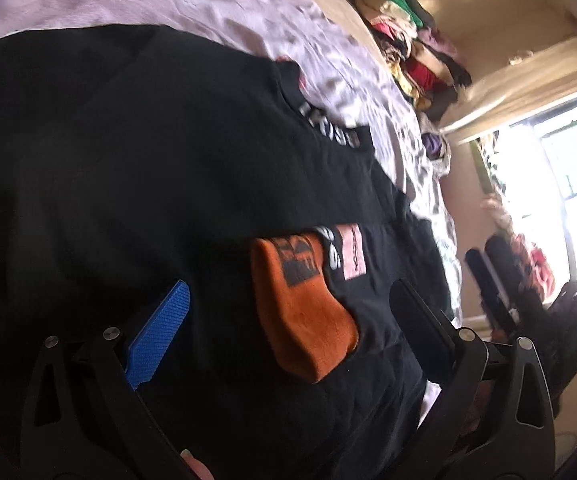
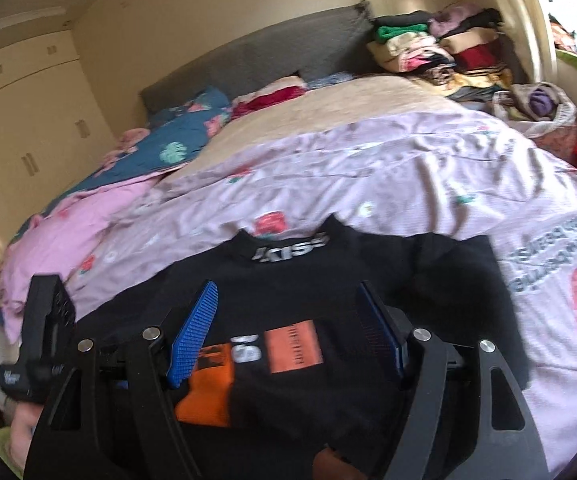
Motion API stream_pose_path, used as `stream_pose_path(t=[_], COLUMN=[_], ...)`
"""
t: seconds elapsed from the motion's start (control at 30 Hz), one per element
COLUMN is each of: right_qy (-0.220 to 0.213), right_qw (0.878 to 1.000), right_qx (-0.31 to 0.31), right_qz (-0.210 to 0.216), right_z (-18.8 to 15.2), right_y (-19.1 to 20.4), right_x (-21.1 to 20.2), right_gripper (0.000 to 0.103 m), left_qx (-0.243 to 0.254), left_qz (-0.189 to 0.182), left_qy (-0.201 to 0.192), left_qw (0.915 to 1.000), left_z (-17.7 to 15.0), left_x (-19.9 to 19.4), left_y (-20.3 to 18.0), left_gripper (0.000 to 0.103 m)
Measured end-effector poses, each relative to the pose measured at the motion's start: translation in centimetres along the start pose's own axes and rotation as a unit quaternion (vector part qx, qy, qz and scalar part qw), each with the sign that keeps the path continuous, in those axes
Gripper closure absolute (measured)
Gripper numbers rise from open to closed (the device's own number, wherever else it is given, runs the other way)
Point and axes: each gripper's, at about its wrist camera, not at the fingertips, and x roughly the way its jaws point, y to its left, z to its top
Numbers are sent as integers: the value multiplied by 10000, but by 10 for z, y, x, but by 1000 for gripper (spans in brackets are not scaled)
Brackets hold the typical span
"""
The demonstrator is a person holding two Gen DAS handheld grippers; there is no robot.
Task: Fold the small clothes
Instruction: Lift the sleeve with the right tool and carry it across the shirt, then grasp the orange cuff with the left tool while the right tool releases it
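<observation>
A small black top [image 1: 128,168] with a white-lettered collar and orange patches lies spread flat on the pink bedspread [image 1: 168,4]; it also shows in the right wrist view [image 2: 328,276]. My left gripper [image 1: 288,296] is open just above its lower front, around the orange patch [image 1: 300,312]. My right gripper [image 2: 288,300] is open above the top's chest, its blue pads [image 2: 196,332] apart and holding nothing. The left gripper's body [image 2: 44,344] shows at the left of the right wrist view.
A pile of folded clothes [image 2: 440,52] sits at the bed's far right corner by the grey headboard [image 2: 248,60]. Pillows and a blue quilt [image 2: 168,140] lie at the far left. A bright window [image 1: 560,184] and cupboards [image 2: 16,120] flank the bed.
</observation>
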Motion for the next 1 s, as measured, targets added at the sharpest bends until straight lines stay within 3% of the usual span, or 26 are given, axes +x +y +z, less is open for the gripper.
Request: stream_pose_path(t=[0.17,0.3,0.37,0.57,0.9,1.0], right_qy=[-130,-203,-243,-415,-661,-650], right_qw=[9992,9976,9965,9924,9856,9863], right_qx=[219,455,528,679,912,857], right_qz=[-307,-476,-601,-943,-1260,-1250], right_z=[5,9,10,15,18,18], right_y=[-26,-47,-56,-83,-109,-108], right_x=[-10,-17,-19,-34,-54,-54], right_gripper=[33,33,33,33,33,33], left_qx=[144,393,533,878,1120,1205], left_qz=[117,448,391,224,-507,-546], left_qy=[20,-74,-102,-302,-1085,-1355], left_qw=[9998,9982,9978,9954,9865,9819], left_z=[-3,0,3,9,16,17], left_x=[17,25,26,13,-66,-87], left_y=[-13,-25,-31,-55,-89,-96], left_gripper=[31,51,95,97,98,98])
